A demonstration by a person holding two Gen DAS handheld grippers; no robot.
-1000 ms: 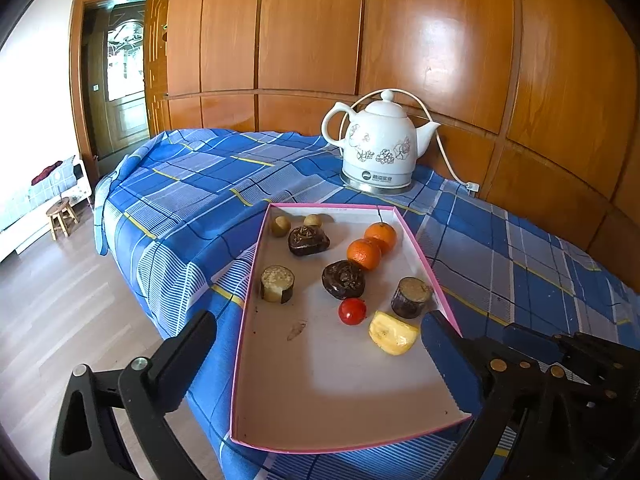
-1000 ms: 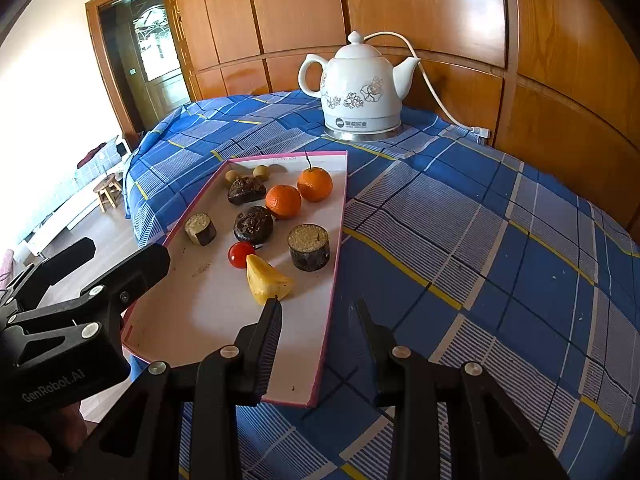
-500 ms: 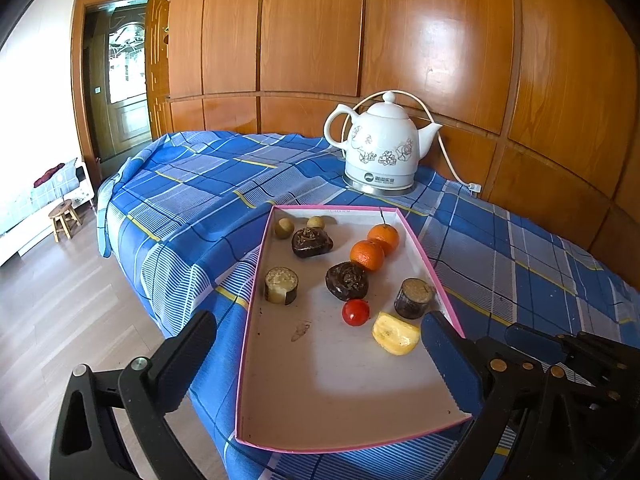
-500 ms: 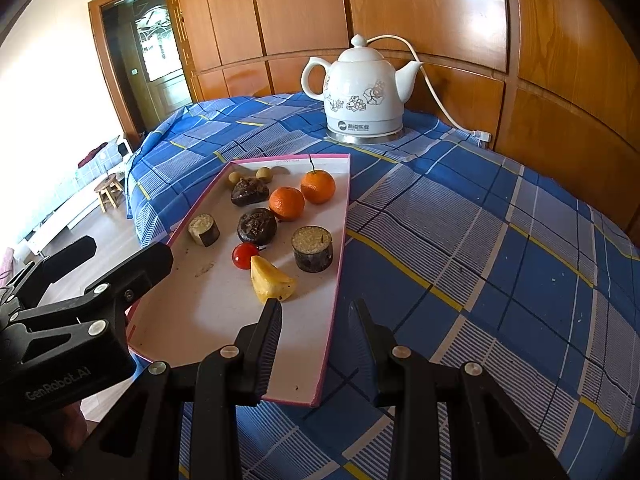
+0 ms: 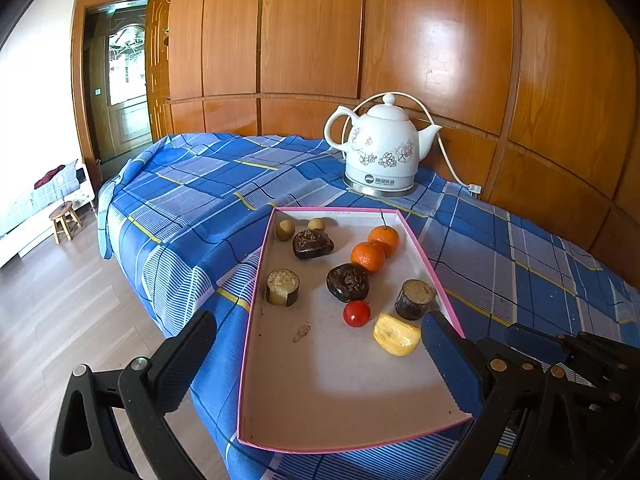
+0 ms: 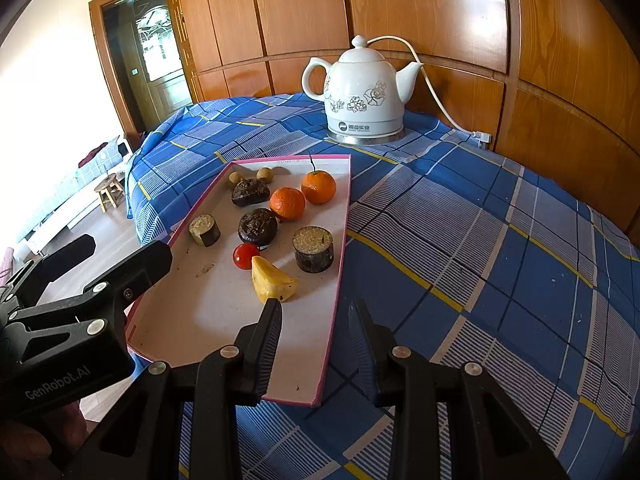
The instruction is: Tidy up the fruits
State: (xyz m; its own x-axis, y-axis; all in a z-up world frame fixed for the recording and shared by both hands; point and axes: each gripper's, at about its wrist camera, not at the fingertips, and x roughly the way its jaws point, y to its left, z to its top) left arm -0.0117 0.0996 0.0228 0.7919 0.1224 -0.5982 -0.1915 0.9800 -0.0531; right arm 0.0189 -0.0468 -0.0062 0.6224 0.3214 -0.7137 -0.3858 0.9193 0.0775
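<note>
**Fruit in a pink-edged tray on the bed, both grippers empty above its near end**

Left wrist view: the tray (image 5: 256,360), a shallow white box with a pink rim, lies on the blue checked bedcover (image 5: 192,208), its long axis running from the near edge of the bed toward the white kettle (image 5: 380,152) at the wooden wall. Its near left corner overhangs the bed's edge. All the fruit sits in the far half. Two small tan fruits (image 5: 285,230) lie at the far left corner, two oranges (image 5: 368,257) touch each other near the far right edge, and one carries a thin stem pointing up. A cherry tomato (image 5: 357,313) is just beside a yellow wedge (image 5: 396,339), whose long axis lies across the tray. Two dark wrinkled lumps (image 5: 312,243) and two dark-skinned cut cylinders (image 5: 282,287) stand among them; what they are is hard to tell. The left gripper (image 5: 316,364) has its jaws wide apart, holding nothing. The right-hand jaw covers part of the tray's right rim, and black gripper parts cover the near right corner.

Right wrist view: the tray runs diagonally, its far end toward the kettle (image 6: 362,96). The yellow wedge (image 6: 272,282) points its narrow end toward the tray's far left. The right gripper (image 6: 314,332) has its jaws somewhat apart and empty, straddling the tray's right rim near the near corner. The left gripper's body hides the tray's near left edge. A fingertip (image 6: 22,446) shows at the bottom left, mostly cut off.
</note>
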